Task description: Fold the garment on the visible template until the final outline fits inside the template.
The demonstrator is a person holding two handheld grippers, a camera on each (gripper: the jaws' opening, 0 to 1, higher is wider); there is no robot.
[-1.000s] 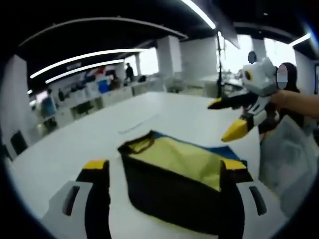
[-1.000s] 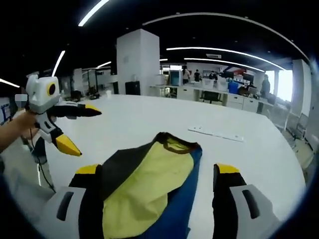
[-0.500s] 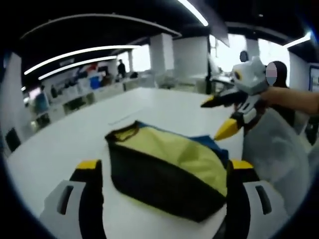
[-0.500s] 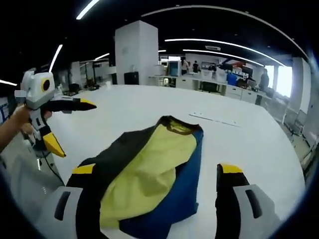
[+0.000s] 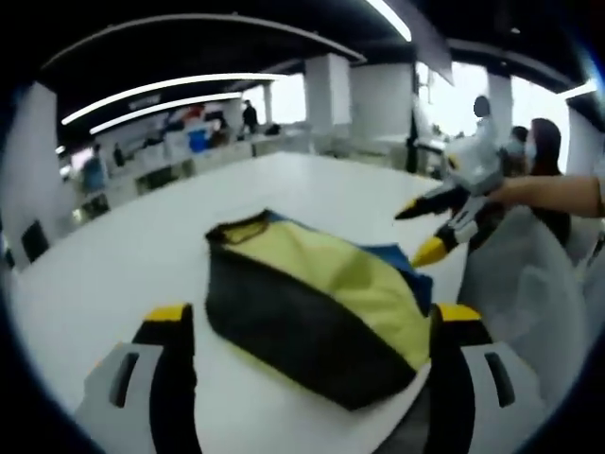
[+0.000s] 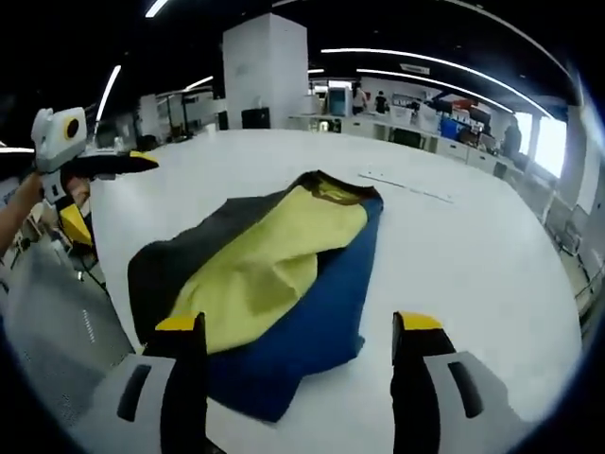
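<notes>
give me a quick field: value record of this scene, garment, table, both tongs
garment: folded piece in yellow, black and blue, lying flat on the table, dark collar at its far end
table: large white top, a thin pale strip lying beyond the garment
template: cannot tell, no outline visible around the garment
left tongs: open, jaws either side of the garment's near edge, gripping nothing
right tongs: open, above the garment's blue corner, gripping nothing
setting: open office, people in the background
</notes>
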